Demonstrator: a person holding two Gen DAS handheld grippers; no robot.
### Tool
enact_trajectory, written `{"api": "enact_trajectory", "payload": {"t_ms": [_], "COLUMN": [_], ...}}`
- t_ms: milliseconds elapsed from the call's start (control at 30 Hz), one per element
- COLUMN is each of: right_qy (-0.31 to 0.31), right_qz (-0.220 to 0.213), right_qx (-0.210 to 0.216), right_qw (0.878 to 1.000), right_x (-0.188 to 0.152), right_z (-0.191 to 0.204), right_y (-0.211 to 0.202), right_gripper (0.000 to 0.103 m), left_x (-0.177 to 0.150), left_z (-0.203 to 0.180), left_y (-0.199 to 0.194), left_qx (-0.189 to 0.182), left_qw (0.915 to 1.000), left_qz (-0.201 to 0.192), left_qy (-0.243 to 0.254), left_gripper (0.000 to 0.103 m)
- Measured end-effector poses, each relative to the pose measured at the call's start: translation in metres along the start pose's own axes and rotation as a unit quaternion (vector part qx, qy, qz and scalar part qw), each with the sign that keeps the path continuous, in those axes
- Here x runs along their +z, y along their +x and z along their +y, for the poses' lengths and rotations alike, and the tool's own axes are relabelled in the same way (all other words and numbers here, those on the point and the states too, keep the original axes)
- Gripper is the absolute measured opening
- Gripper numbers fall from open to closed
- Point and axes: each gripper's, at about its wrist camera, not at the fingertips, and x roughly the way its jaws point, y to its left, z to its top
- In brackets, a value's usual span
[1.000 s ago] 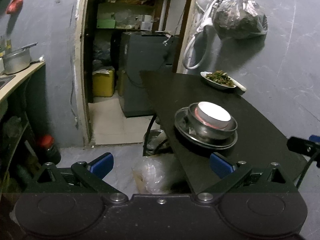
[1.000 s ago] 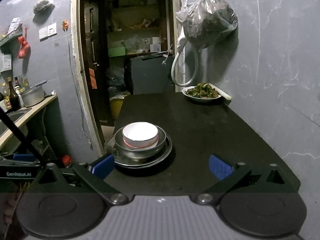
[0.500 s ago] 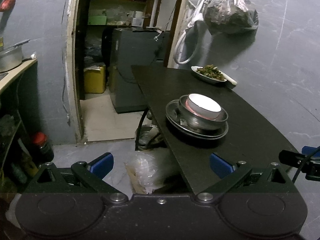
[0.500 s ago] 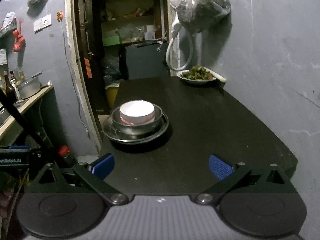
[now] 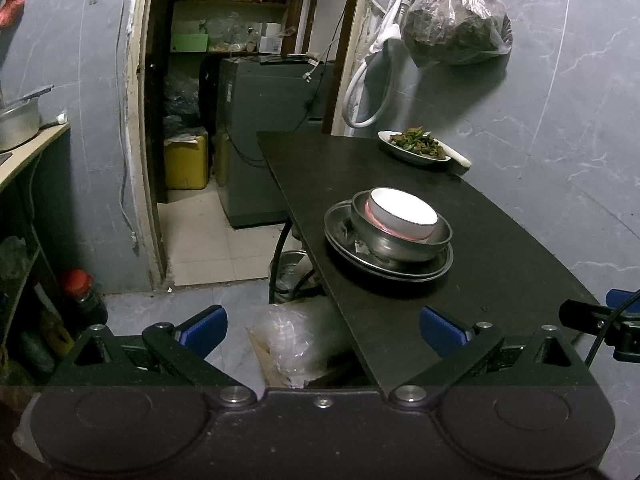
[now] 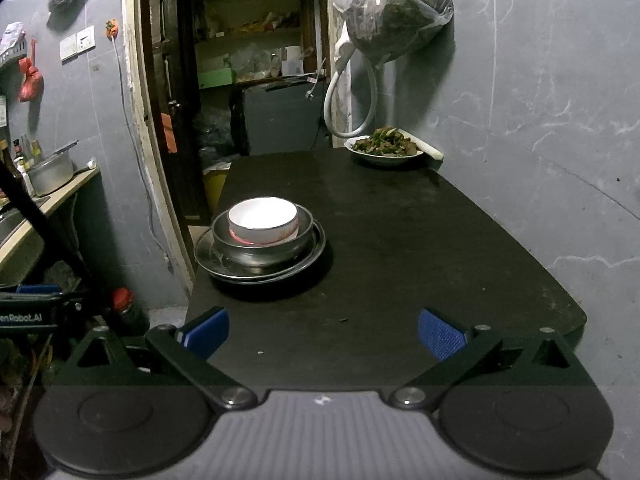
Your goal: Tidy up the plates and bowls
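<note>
A white bowl (image 6: 263, 216) sits inside a steel bowl (image 6: 262, 245), which sits on stacked steel plates (image 6: 260, 265) near the left edge of the black table (image 6: 400, 240). The same stack shows in the left wrist view: white bowl (image 5: 402, 213), steel bowl (image 5: 400, 240), plates (image 5: 388, 266). My left gripper (image 5: 322, 326) is open and empty, off the table's near left corner. My right gripper (image 6: 323, 332) is open and empty above the table's near end, well short of the stack.
A white plate of green vegetables (image 6: 384, 146) stands at the table's far right by the wall. A filled plastic bag (image 6: 394, 14) and a hose hang above it. A doorway (image 6: 240, 80) opens at the back. A counter with a pot (image 6: 50, 174) is on the left. A plastic bag (image 5: 292, 340) lies on the floor.
Both grippers have drawn back from the stack and shifted their view a little; both stay open. The stack has not moved.
</note>
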Motion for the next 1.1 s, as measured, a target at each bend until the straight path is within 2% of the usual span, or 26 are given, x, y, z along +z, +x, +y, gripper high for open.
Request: {"api": "enact_trajectory", "payload": {"t_ms": [1100], "right_qy": [-0.003], "right_qz": [0.004], "right_qx": [0.006], "right_qw": [1.0], "right_x": [0.0013], "right_z": [-0.0007], "right_y": [0.0008], "right_gripper": [0.103], "left_x": [0.0003], "left_z": [0.0072], "left_y": [-0.0029], "left_qx": [0.009], "left_qw": [1.0], "left_qz": [-0.004], "left_qy": [0.001], "left_gripper": [0.102]}}
